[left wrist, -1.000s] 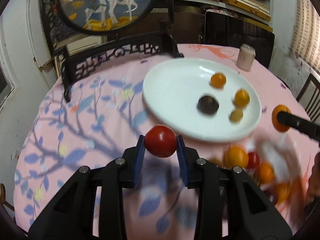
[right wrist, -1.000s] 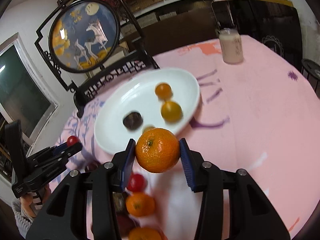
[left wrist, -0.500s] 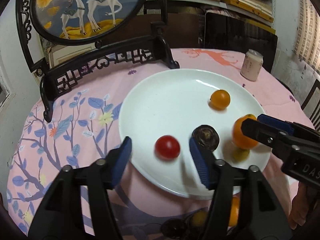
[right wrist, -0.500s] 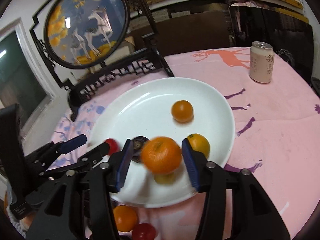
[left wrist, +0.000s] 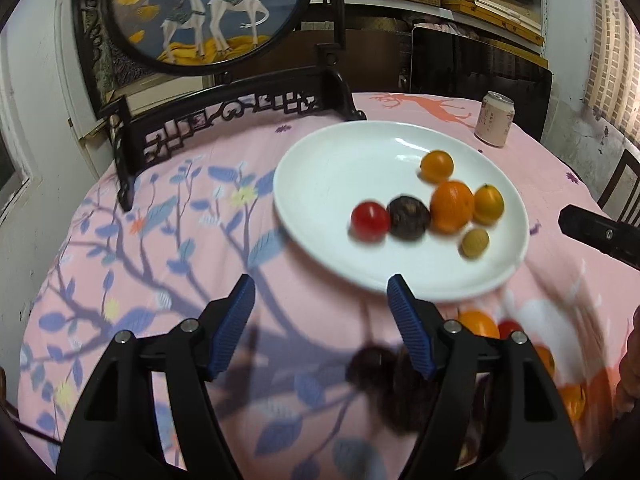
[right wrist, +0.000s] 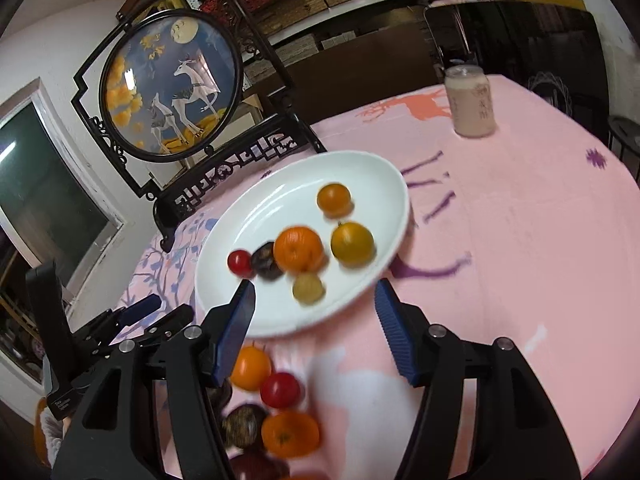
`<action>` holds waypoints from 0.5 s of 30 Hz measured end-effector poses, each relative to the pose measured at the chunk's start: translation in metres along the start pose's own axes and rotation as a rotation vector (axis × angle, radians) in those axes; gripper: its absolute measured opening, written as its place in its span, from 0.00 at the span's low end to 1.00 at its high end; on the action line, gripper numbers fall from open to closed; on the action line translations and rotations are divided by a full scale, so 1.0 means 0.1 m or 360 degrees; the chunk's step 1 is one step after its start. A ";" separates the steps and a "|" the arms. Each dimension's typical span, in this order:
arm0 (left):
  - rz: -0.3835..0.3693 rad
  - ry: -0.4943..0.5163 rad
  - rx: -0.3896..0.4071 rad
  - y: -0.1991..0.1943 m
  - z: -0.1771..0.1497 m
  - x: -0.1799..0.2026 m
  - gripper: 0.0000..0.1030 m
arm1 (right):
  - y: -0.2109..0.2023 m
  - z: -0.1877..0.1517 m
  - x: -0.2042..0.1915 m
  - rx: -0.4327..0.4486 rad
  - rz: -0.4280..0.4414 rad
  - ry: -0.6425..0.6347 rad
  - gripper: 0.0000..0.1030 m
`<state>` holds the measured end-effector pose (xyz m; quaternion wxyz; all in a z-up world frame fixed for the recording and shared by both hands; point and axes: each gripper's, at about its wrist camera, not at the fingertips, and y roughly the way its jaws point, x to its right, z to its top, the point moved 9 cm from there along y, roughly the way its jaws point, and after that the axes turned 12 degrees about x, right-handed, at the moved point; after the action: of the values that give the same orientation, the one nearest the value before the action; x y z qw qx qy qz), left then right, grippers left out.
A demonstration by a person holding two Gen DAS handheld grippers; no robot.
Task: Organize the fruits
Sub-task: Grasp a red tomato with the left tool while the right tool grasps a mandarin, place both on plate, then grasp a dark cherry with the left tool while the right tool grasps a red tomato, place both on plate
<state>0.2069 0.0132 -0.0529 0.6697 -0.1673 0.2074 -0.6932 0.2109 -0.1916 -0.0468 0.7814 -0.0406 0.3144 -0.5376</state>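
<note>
A white oval plate (left wrist: 340, 176) (right wrist: 360, 176) on the pink tablecloth holds a red tomato (left wrist: 370, 220) (right wrist: 239, 261), a dark brown fruit (left wrist: 409, 218) (right wrist: 266, 256), a mandarin (left wrist: 452, 206) (right wrist: 299, 249), two yellow-orange fruits (left wrist: 437, 166) (left wrist: 488, 203) and a small pale fruit (left wrist: 475, 242) (right wrist: 307, 288). My left gripper (left wrist: 320, 304) is open and empty, hanging near the plate's front rim. My right gripper (right wrist: 314, 310) is open and empty over the plate's near edge. Loose fruits (right wrist: 280, 390) (left wrist: 478, 324) lie on the cloth below both grippers.
A black carved stand with a round deer painting (left wrist: 208, 12) (right wrist: 172, 88) rises at the back left. A pale drink can (left wrist: 494, 118) (right wrist: 470, 102) stands at the back right. A chair back (left wrist: 620, 184) is at the table's right edge.
Both grippers opened and let go their fruit: the tomato and the mandarin now lie on the plate. Both grippers drew back from the plate toward the near side.
</note>
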 end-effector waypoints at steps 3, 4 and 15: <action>-0.0019 0.0018 0.0028 -0.16 -0.09 0.04 0.76 | -0.10 -0.08 0.05 -0.0017 0.0005 0.0028 0.61; -0.0029 0.0029 0.0039 -0.20 -0.11 0.06 0.77 | -0.12 -0.09 0.06 -0.0016 0.0005 0.0032 0.61; -0.0065 0.0240 0.0124 -0.33 -0.20 0.37 0.82 | -0.13 -0.11 0.09 -0.0039 -0.0014 0.0016 0.62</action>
<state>0.1664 -0.0219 -0.0553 0.6440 -0.0925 0.2266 -0.7248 0.1966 -0.2016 -0.0545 0.7769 -0.0488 0.3248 -0.5372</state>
